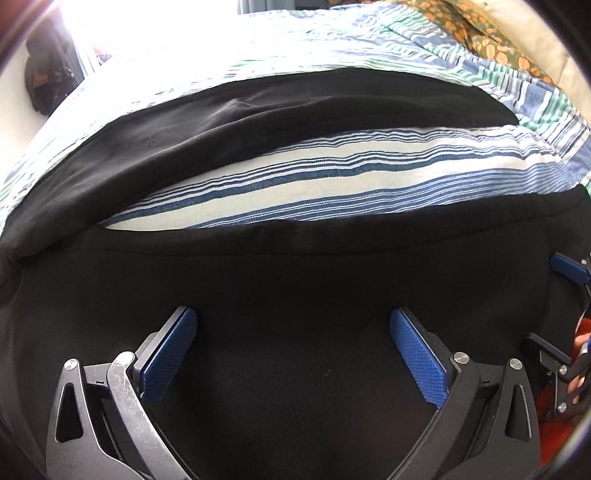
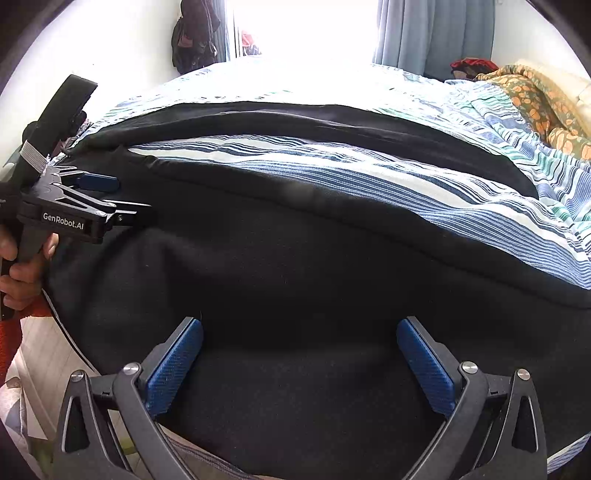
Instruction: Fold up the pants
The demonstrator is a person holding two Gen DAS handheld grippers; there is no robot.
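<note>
Left tool [image 1: 293, 332] and right tool [image 2: 299, 341], jaws spread.

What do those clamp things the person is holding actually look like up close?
Each gripper, the left gripper and the right gripper, has two black metal fingers with triangular cut-outs, silver round pivot pins and textured blue pads. Seen from the side, the left one carries white "GenRobot.AI" lettering and a grey ribbed band. A bare hand grips its handle.

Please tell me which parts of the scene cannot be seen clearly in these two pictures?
- Black pants: waistband cut off by the lower edge, both views.
- Window: overexposed, right wrist view.
- Right gripper: cut by the left wrist view's edge.
- Dark items hanging on the wall: too small.
</note>
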